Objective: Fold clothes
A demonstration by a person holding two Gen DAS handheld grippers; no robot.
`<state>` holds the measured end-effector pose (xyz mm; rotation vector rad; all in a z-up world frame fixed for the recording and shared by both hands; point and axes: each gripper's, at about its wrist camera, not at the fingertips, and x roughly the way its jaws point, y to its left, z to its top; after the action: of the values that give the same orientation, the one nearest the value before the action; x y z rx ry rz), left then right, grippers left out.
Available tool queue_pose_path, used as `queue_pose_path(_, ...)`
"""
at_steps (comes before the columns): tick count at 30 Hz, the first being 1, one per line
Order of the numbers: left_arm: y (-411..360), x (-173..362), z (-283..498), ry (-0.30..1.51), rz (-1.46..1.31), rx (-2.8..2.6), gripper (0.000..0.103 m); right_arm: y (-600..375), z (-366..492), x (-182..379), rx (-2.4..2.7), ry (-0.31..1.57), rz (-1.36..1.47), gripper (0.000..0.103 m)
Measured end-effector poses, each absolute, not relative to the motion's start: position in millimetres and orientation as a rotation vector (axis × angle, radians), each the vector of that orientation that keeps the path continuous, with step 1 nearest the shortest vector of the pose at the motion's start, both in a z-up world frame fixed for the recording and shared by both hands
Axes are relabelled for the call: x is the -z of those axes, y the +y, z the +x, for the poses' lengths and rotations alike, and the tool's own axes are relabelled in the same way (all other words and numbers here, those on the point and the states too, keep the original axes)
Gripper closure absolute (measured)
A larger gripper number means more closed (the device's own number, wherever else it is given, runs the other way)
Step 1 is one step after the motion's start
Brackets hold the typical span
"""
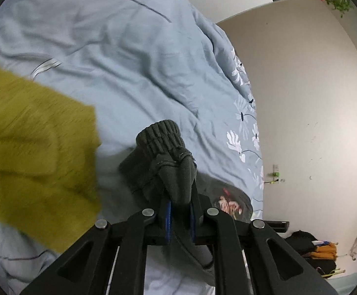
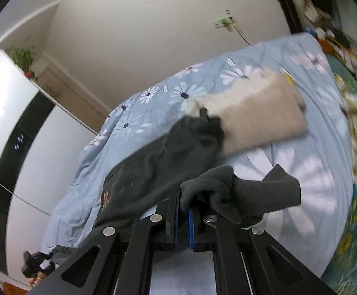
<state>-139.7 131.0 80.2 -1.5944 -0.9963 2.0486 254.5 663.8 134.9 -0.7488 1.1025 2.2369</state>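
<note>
A dark grey knit sweater [image 2: 153, 162] lies across the pale blue flowered bedspread [image 1: 119, 56]. In the left wrist view my left gripper [image 1: 179, 196] is shut on a bunched part of it, and the ribbed cuff [image 1: 161, 132] sticks up beyond the fingers. In the right wrist view my right gripper [image 2: 183, 204] is shut on another grey part of the sweater [image 2: 257, 191], which drapes over the right finger. A printed patch [image 1: 228, 202] shows on the sweater body.
A folded mustard-yellow knit [image 1: 38, 147] lies left of my left gripper. A folded cream garment [image 2: 254, 115] rests on the bedspread [image 2: 308, 162] beyond my right gripper. A white and black wardrobe [image 2: 11, 132] stands at the left. A pile of clothes [image 1: 318, 248] sits on the floor by the wall.
</note>
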Motion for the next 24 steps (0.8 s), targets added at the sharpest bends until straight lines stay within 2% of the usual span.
queue_pose_path(4, 165.1, -75.9, -175.7, -0.897, -1.635, -2.094, 0.091, 692.5, 200.2, -152.0, -2.241, 1.017, -0.822, 0.097)
queue_pose_path(7, 186.0, -54.6, -204.9, -0.906, -1.693, -2.057, 0.091, 714.5, 159.0, -162.8, -2.242, 0.953, -0.877, 0.097)
queue_pose_path(12, 210.5, -0.7, -251.5, -0.978, -1.802, -1.977, 0.089, 762.4, 85.3, -122.7, -2.205, 0.979, -0.945, 0.097)
queue_pose_path(17, 224.6, 39.3, -269.0, -0.995, -1.895, -1.914, 0.089, 774.9, 48.5, -86.6, -2.147, 0.984, -1.042, 0.091)
queue_pose_path(18, 226.3, 41.9, -269.1, -0.993, -1.897, -1.906, 0.086, 774.5, 45.7, -83.7, -2.147, 0.972, -1.054, 0.089)
queue_pose_path(19, 226.3, 39.5, -267.4, -0.990, -1.883, -1.900, 0.081, 773.7, 46.1, -84.8, -2.164, 0.968, -1.049, 0.075)
queue_pose_path(20, 226.1, 36.7, -265.5, -0.988, -1.867, -1.893, 0.071, 772.9, 48.6, -88.6, -2.191, 0.975, -1.031, 0.052)
queue_pose_path(21, 224.0, 29.8, -261.5, -0.988, -1.839, -1.883, 0.066, 771.3, 53.3, -93.8, -2.219, 0.983, -1.010, 0.045)
queue_pose_path(22, 220.7, 21.7, -256.0, -0.988, -1.810, -1.870, 0.056, 768.5, 59.8, -101.2, -2.249, 0.988, -0.986, 0.042)
queue_pose_path(24, 212.1, 4.5, -243.8, -0.987, -1.745, -1.847, 0.053, 761.8, 73.8, -117.9, -2.304, 0.978, -0.945, 0.042)
